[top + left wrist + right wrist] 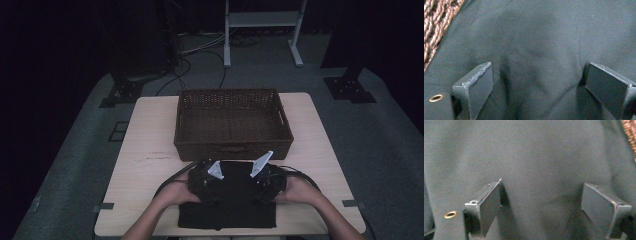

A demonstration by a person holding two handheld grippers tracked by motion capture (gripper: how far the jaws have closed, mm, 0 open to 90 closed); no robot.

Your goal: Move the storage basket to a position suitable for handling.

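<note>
Both grippers, left gripper (204, 186) and right gripper (269, 186), are sitting wide open, gripping nothing, black cloth (227, 200) bunching between the fingers (477, 85) — they're probably gonna pinch just one layer.

The near edge of the flat black fabric cloth (227, 212) is cut off at the light wooden tabletop's (150, 130) front. The brown woven wicker basket (434, 22) is cropped to a corner in the left gripper view.

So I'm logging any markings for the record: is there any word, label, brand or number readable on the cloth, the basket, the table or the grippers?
None can be read: the black cloth, wicker basket, table, left gripper and right gripper all bear no visible text.
</note>
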